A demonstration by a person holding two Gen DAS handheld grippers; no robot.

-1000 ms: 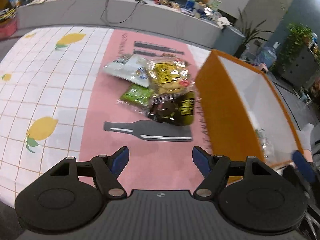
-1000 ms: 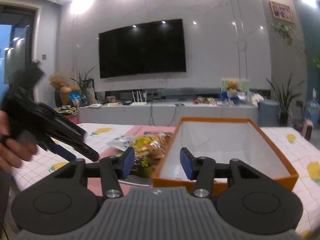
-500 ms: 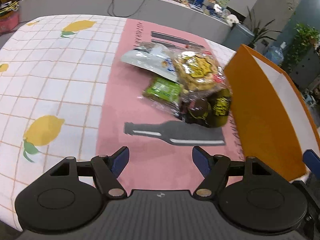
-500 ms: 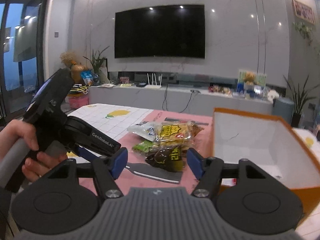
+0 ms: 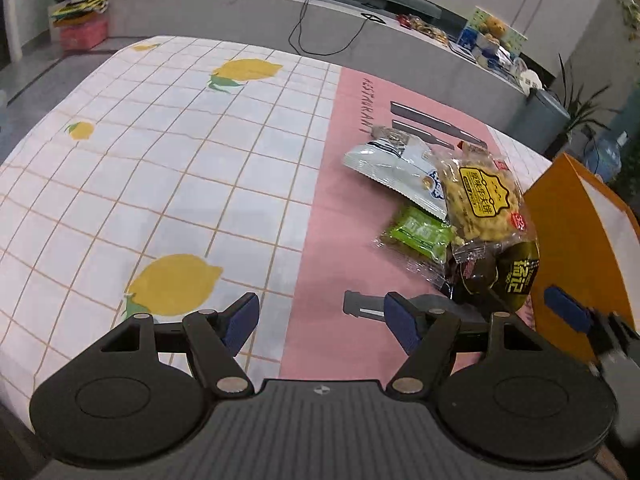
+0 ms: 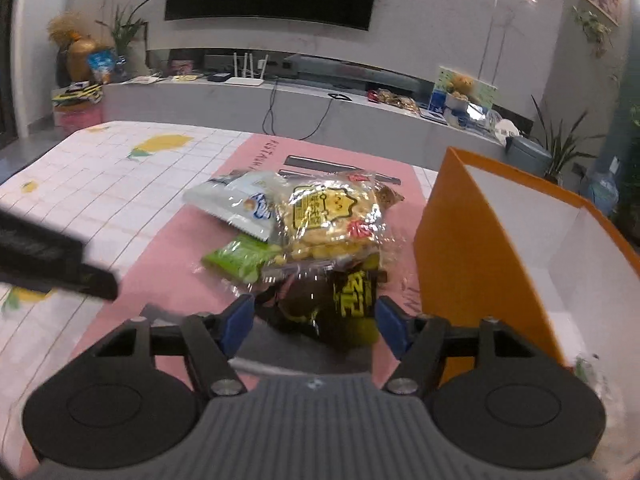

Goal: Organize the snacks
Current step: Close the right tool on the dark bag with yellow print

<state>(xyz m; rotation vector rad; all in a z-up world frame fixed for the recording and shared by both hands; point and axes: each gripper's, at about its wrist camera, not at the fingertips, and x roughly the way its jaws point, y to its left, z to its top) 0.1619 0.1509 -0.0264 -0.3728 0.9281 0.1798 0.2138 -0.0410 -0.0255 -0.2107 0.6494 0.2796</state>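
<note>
We approach snack pile (image 6: pixel 304 236), centre of right wrist view, on pink mat (image 5: pixel 320 208); orange box (image 6: pixel 480 240) just right of pile. Step in hand, we judge: reach for next snack. Right gripper (image 6: pixel 314 322) jaws have just been opening, now wide; dark packet (image 6: pixel 344 300) lies just ahead between the pads, not pinched. Left gripper (image 5: pixel 320 316) wide, empty, low in left wrist view, over mat. Next we need: push forward, straddle dark packet, close, carry to box.
</note>
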